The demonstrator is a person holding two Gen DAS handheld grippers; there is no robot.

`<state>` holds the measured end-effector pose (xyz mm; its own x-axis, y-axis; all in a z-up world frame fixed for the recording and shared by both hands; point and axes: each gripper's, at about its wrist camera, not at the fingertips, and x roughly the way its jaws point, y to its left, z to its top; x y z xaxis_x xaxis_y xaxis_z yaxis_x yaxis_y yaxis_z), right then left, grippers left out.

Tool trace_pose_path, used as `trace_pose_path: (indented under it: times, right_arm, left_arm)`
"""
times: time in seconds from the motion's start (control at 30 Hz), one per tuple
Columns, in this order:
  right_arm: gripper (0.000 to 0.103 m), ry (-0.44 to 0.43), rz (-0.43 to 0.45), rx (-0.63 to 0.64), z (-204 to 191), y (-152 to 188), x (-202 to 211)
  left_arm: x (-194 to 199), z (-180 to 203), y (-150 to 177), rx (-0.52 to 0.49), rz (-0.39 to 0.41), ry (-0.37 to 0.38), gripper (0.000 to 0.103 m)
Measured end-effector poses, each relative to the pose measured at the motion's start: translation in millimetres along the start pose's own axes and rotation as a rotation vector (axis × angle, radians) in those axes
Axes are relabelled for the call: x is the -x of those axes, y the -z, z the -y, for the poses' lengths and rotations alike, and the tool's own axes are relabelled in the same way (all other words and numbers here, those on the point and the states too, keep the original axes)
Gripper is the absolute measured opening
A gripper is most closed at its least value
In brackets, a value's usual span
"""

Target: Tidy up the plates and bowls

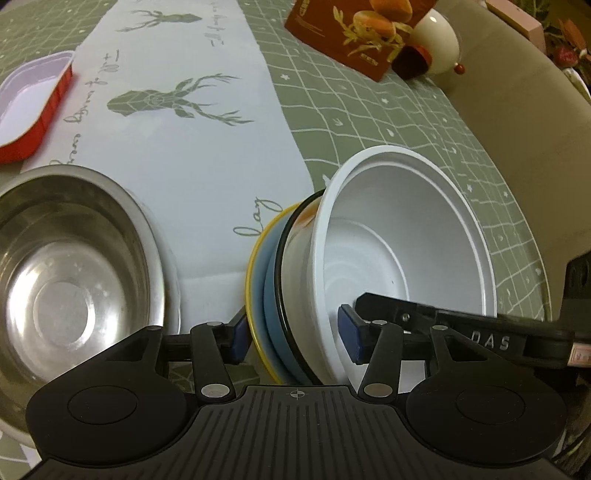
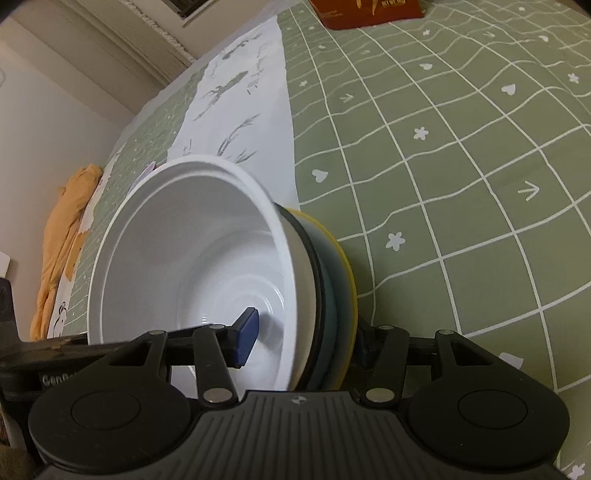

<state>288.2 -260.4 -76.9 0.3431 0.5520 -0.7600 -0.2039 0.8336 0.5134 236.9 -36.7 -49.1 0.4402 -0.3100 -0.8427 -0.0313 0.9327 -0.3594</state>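
**Nested bowl stack straddled by both grippers, tilted on edge**

A stack of three nested dishes stood tipped on its side over the green grid-patterned tablecloth (image 2: 461, 155): a white plastic bowl (image 1: 399, 240) innermost, then a black-rimmed white bowl w/ orange print (image 1: 295, 225), then a blue dish w/ yellow rim (image 1: 258, 258) outermost. The stack's open mouth faced right in the left wrist view, left in the right wrist view.

The left gripper (image 1: 297, 341) had its fingers spread wide across the stack's lower edge. One blue pad (image 1: 238, 339) sat just outside the yellow rim, the other (image 1: 351, 338) inside the white bowl. Both looked apart from the walls, so no pinch showed, though the outer pad was v. close to the rim.

The right gripper (image 2: 306, 341) straddled the same stack from the opp. side. Its blue pad (image 2: 247, 338) was inside the white bowl; the other finger was largely hidden behind the yellow rim, so cannot tell if it pressed or only stood beside it.

Left of the stack, a round stainless steel bowl (image 1: 70, 280) sat upright, near but apart. A red rectangular tray w/ white inside (image 1: 33, 107) lay farther back on the white deer-print runner (image 1: 192, 147). A red printed box (image 1: 354, 33) stood at the far end.
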Motion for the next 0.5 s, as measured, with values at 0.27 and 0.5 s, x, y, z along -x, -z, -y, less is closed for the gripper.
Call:
trace_pose_path:
  times: [0.27, 0.5]
  right_arm:
    - [0.058, -0.028, 0.035, -0.016, 7, 4, -4]
    - [0.060, -0.043, 0.031, -0.022, 14, 6, -4]
  left_arm:
    - [-7, 4, -1, -0.020, 0.007, -0.027, 0.054]
    - [-13, 2, -2, 0.017, -0.009, -0.019, 0.055]
